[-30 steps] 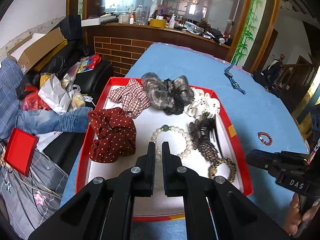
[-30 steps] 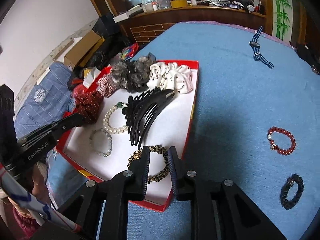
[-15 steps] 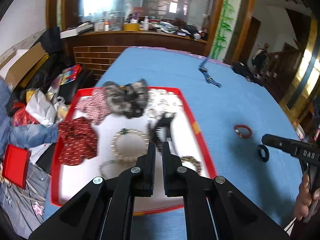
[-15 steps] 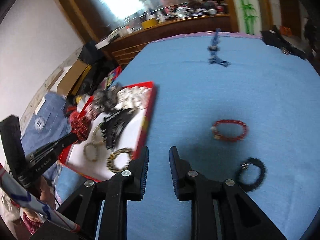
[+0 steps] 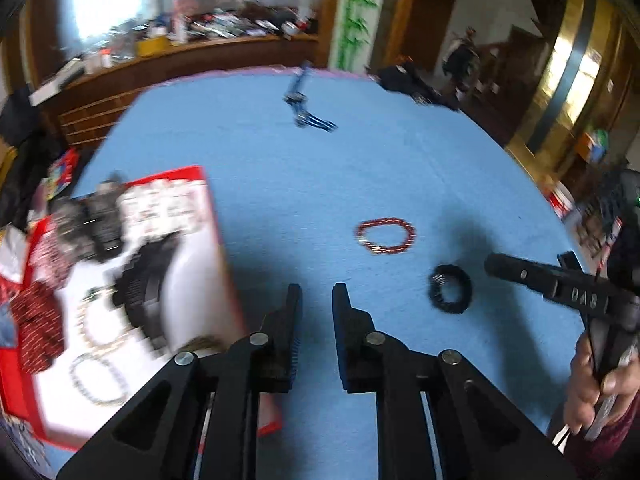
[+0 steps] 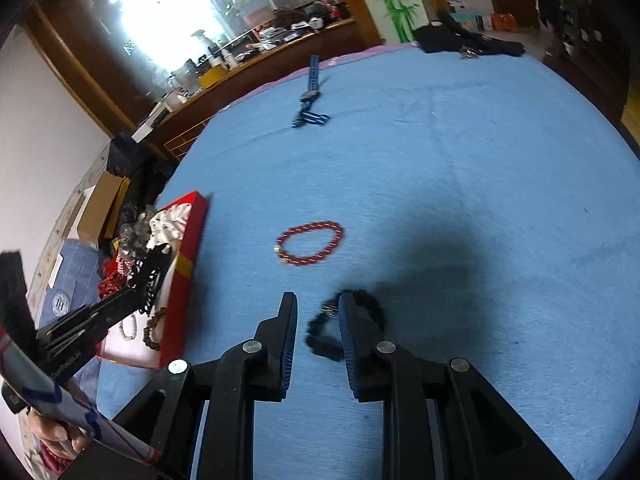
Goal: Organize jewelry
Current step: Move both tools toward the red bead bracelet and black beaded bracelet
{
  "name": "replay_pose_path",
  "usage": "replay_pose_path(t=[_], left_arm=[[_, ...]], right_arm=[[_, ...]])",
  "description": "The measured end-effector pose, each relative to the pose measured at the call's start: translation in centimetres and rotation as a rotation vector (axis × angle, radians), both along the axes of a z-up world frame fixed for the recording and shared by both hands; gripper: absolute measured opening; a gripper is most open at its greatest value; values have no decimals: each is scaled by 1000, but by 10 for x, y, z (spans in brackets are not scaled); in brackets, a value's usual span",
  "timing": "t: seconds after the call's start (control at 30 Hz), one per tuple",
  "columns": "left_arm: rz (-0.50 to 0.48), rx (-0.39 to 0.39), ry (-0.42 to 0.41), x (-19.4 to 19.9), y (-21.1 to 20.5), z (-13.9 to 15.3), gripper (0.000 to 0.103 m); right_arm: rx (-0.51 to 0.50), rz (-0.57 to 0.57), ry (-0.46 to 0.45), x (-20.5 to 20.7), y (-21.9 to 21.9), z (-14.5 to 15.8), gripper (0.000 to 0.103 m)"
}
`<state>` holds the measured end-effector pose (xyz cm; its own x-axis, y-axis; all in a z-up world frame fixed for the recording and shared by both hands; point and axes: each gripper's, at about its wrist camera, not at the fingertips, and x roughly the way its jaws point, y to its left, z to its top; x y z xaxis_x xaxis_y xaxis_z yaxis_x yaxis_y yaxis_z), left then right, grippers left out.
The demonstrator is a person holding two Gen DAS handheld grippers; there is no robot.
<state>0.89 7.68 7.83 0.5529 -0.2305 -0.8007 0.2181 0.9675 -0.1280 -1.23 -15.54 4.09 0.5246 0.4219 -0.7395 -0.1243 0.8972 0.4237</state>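
My left gripper hovers over bare blue cloth, its jaws opening a narrow gap with nothing between them. The red tray lies to its left, holding scrunchies, black hair combs and bead bracelets. A red bead bracelet and a black bracelet rest on the cloth to the right. My right gripper stands slightly open over the black bracelet, which its right finger partly hides. The pads do not press it. The red bead bracelet lies just beyond.
A blue striped watch lies far back on the blue cloth. The tray sits at the table's left edge, with the left gripper over it. A hand holds the right gripper. Boxes and clutter line the left wall.
Both grippers swung right, from above the tray to the open cloth. The left jaws parted a little. The black bracelet now lies at the right gripper's fingertips.
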Motion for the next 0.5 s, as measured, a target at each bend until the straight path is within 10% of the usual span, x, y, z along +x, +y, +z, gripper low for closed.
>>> replay_pose_path(t=[0.5], left_arm=[[6,5,267,118,-58,-65,14]], right_arm=[[44,-25,23,1,-33,-15,25]])
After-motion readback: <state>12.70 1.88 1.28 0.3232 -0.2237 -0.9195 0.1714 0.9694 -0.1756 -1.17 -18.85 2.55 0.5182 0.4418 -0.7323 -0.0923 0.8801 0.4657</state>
